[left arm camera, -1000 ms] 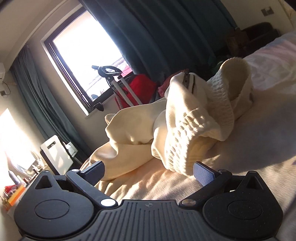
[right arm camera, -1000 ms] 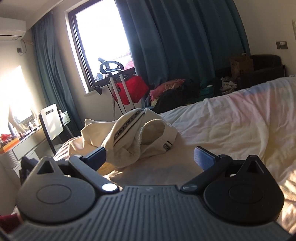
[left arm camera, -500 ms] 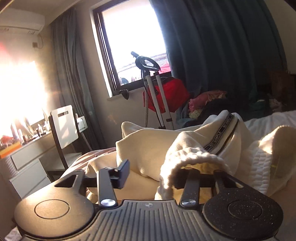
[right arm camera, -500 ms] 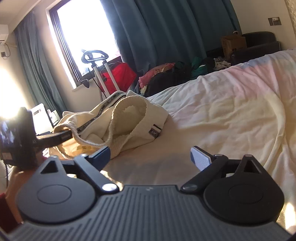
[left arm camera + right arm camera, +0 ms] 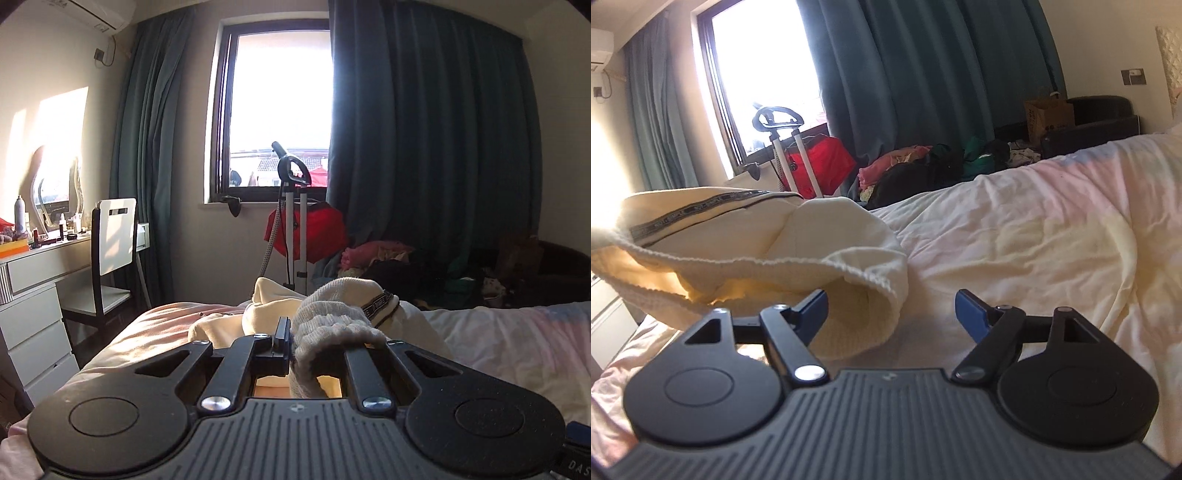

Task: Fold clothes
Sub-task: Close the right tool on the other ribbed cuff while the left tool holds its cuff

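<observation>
A cream garment with a ribbed knit hem and a black lettered tape lies bunched on the bed; it shows in the left wrist view [image 5: 332, 314] and the right wrist view [image 5: 746, 251]. My left gripper [image 5: 295, 341] is shut on the garment's ribbed hem, which drapes over the right finger and hides it. My right gripper [image 5: 890, 308] is open and empty. Its left fingertip [image 5: 814, 304] touches the ribbed edge; its right fingertip [image 5: 967, 308] is over the bare sheet.
The bed [image 5: 1034, 240] has a crumpled white and pink sheet. Beyond its far edge stand a garment steamer with a red cloth [image 5: 303, 232], a clothes pile [image 5: 923, 162] and dark curtains. A white desk and chair [image 5: 110, 240] stand left.
My left gripper closed on the ribbed hem and lifted it. My right gripper moved left and closer, up to the garment's edge, still open.
</observation>
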{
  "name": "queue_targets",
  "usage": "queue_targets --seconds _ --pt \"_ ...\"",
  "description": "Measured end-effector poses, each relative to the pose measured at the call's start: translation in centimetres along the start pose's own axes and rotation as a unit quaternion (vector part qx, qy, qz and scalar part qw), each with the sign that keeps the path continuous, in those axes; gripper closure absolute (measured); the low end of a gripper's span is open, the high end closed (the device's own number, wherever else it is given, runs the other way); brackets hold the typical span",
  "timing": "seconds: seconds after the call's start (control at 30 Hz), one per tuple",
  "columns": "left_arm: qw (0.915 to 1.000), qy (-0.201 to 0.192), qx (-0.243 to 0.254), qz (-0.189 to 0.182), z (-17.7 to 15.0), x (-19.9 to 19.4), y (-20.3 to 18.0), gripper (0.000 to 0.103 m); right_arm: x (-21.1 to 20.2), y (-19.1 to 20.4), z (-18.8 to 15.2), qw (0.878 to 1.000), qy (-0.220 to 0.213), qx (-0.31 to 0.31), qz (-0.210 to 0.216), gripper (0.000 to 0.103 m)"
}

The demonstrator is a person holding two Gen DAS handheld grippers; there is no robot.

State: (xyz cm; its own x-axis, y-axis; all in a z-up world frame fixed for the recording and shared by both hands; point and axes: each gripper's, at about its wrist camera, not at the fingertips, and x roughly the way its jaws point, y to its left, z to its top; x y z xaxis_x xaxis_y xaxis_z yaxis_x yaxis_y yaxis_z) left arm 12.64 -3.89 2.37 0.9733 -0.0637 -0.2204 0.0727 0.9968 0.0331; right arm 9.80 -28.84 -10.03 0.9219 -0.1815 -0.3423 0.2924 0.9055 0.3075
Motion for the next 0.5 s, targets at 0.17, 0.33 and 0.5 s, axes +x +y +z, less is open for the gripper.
queue_targets --seconds 0.17,0.33,0.5 --pt "0.9997 -0.019 -0.001 -0.019 -1.7 -6.4 2.7 0.094 -3.3 1.6 -0.5 0.999 0.036 -0.02 -0.003 0.025" --pt "0.9993 -0.025 -0.001 -0.027 -3.6 -11.0 5.7 0.094 -6.2 2.9 -2.5 0.994 0.105 0.013 0.041 0.025" --pt "0.9979 0.013 -0.06 -0.021 -5.2 -10.2 9.6 0.094 -6.2 4.0 -5.3 0.98 0.179 0.046 0.074 0.025"
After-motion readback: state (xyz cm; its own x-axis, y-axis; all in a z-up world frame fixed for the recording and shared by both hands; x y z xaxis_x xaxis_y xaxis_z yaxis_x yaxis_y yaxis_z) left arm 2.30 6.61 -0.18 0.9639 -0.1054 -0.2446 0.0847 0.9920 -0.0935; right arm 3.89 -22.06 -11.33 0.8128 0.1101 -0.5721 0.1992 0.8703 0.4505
